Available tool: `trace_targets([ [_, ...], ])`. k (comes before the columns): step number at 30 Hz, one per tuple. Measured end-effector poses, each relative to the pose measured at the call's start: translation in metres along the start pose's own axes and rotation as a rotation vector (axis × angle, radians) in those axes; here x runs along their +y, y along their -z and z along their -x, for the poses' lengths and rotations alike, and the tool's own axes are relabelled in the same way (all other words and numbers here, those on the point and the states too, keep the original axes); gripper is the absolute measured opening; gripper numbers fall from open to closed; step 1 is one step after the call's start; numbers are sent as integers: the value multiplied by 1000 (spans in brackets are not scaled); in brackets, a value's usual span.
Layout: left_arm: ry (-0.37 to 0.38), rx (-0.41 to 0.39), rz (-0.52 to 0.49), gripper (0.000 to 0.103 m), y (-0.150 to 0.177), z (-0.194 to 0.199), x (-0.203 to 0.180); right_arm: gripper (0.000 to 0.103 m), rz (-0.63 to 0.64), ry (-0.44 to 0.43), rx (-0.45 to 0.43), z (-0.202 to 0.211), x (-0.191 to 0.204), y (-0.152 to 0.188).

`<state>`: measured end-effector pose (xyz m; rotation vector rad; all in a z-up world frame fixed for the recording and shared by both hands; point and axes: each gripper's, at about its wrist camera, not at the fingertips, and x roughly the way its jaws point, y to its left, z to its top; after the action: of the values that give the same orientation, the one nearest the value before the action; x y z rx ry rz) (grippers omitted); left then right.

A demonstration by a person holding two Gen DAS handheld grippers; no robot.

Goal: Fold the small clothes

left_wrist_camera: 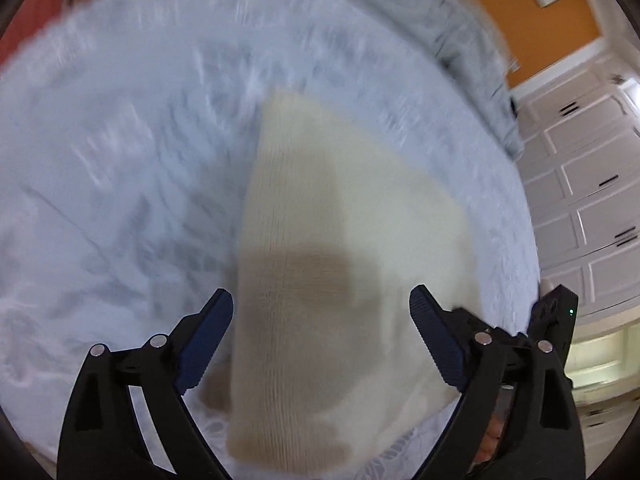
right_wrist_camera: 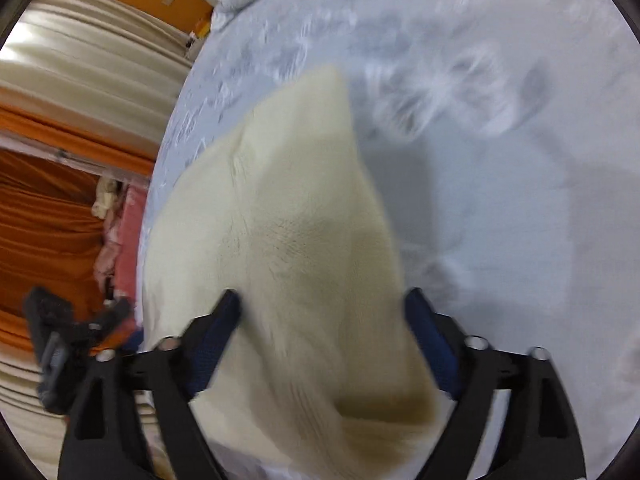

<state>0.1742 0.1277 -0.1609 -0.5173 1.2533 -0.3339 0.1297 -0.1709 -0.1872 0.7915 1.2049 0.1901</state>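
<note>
Nearest in the left wrist view, the left gripper (left_wrist_camera: pixel 321 300) has its fingers spread wide and holds nothing. The cream knit garment (left_wrist_camera: pixel 340 264) lies straight ahead between and beyond them, flat on the bed (left_wrist_camera: pixel 120 140). The right gripper (right_wrist_camera: pixel 322 300) is likewise wide apart, gripping nothing, with the same garment (right_wrist_camera: pixel 288 240) running forward from between its fingers. The garment's long axis points away from both grippers, narrowing toward its far end. Both sit at its near edge, neither clearly closer; the left gripper shows at the right view's left margin. A fold would probably start from this near edge. Beyond are a rumpled blanket (left_wrist_camera: pixel 460 48), orange wall (left_wrist_camera: pixel 500 0) and white cabinets (left_wrist_camera: pixel 580 184).
</note>
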Motion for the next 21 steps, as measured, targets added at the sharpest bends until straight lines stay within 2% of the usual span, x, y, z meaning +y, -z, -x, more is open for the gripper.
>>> trace_targets([
  [1,-1,27,16,80,0,-9,3,74,-14,-25,-3,-3,3,0],
  [2,6,21,15,74,0,-12,4,54,-2,-30,-23,0,13,0],
  [5,19,-30,-56,53,-1,3,-12,36,93,-16,-110,27,42,-2],
  [6,32,-52,-76,49,-4,12,-19,31,119,-62,-156,47,56,-6],
  [8,62,-111,-124,45,-10,33,-35,31,189,-87,-225,68,80,-15],
  [10,76,-175,-182,45,-18,51,-54,31,324,-31,-289,87,109,-22],
  [12,56,-220,-237,45,-20,57,-70,32,356,-2,-295,86,110,-31],
  [13,45,-230,-254,46,-23,53,-72,32,347,9,-274,77,101,-35],
  [14,15,-223,-256,49,-23,43,-69,35,316,42,-217,57,83,-37],
  [15,-17,-202,-244,52,-24,29,-63,42,285,82,-170,37,68,-40],
  [17,-128,-106,-208,54,-19,-8,-41,47,198,196,-53,4,33,-39],
  [18,-121,-98,-206,62,-14,-12,-33,49,168,149,-89,12,28,-35],
  [19,-97,-121,-206,64,-9,-7,-29,49,149,107,-139,26,27,-30],
  [21,-138,-156,-208,65,-1,11,-28,51,142,51,-219,61,34,-18],
])
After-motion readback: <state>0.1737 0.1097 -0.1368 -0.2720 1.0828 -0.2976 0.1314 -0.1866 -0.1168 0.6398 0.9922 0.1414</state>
